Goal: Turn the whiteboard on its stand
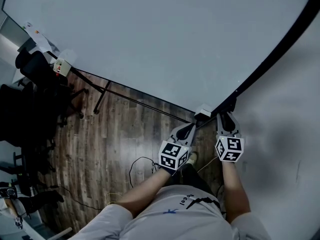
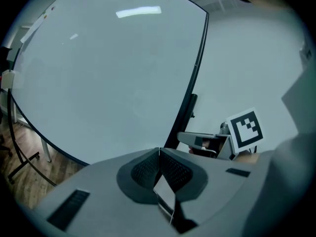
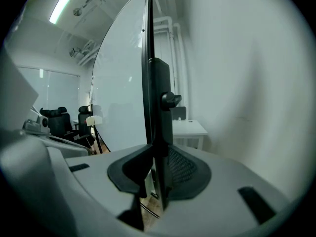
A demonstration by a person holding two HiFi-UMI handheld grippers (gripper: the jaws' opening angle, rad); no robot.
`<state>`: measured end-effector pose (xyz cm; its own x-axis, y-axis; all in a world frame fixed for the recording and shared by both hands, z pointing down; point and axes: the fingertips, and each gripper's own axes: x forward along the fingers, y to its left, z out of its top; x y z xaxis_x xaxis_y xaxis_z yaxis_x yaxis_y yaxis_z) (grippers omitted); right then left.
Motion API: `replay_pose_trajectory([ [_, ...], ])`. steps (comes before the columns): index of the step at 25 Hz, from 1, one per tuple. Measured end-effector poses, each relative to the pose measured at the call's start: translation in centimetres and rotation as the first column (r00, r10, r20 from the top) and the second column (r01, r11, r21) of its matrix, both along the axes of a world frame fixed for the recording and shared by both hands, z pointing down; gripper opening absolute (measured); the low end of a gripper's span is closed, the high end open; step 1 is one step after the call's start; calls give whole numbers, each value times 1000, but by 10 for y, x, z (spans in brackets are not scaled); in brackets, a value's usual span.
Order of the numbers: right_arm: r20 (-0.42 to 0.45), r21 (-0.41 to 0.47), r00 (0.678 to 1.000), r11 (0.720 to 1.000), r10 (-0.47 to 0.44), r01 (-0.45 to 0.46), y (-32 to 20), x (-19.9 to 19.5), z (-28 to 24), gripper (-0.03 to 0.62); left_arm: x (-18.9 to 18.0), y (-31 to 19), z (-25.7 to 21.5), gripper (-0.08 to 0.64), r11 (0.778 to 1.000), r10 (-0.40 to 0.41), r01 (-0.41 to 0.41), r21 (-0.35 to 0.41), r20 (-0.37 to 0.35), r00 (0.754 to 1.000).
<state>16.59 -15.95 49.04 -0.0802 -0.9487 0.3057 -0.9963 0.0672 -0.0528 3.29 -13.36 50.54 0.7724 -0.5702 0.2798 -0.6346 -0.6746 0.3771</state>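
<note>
Whiteboard (image 1: pixel 150 39) upright on its stand, spans most of the room. Wall (image 1: pixel 285 134) sits just behind its near edge.

R gripper (image 3: pixel 158 167): jaws clamped on the board's black side frame (image 3: pixel 158 98), low down, under the knob (image 3: pixel 170 99).

L gripper (image 2: pixel 159 154): jaws pressed together, nothing btwn. Tip is near the board's lower corner, beside R gripper; contact w/ board unclear.

Wood floor (image 1: pixel 115 144) has a loose cable (image 1: pixel 137 166). Black office chairs (image 1: pixel 35 84) at far end.
</note>
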Motion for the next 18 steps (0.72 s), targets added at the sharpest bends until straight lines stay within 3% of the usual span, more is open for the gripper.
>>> replay_pose_trajectory([
  [12,-18,-11,998,998,54,-54,76,-15,-9,97,-14,69,-28,11,995,90,-89,40,-19,996],
  [18,-33,-28,998,998,59,-60,79,-17,-12,97,-10,79,-33,11,993,115,-114,40,-18,993],
])
